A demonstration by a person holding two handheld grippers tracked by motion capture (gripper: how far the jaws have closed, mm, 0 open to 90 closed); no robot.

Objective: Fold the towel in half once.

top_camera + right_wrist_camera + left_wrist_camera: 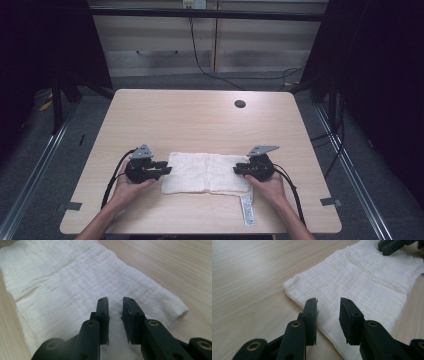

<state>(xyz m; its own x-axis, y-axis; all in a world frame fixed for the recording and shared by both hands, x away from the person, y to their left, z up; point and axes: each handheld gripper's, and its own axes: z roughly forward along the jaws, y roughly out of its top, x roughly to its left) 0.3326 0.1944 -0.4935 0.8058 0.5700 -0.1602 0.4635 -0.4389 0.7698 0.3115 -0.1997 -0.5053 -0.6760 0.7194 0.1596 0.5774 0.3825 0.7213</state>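
Black jaws of the left gripper [328, 312] stand narrowly apart over the cloth's near edge, gripping nothing. Those of the right gripper [115, 312] stand narrower still, the cloth [75, 285] beneath them, nothing pinched. Folded white, the cloth lies flat on the desk [200, 115] between both grippers; whether the pads touch it is hard to make out. Its label [247, 211] sticks out beside the right hand [272, 187].

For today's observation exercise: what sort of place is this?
Probably a lab or recording workroom: a bare wooden table holding a folded white cloth, dark curtains at both sides, and cables trailing over the grey floor.
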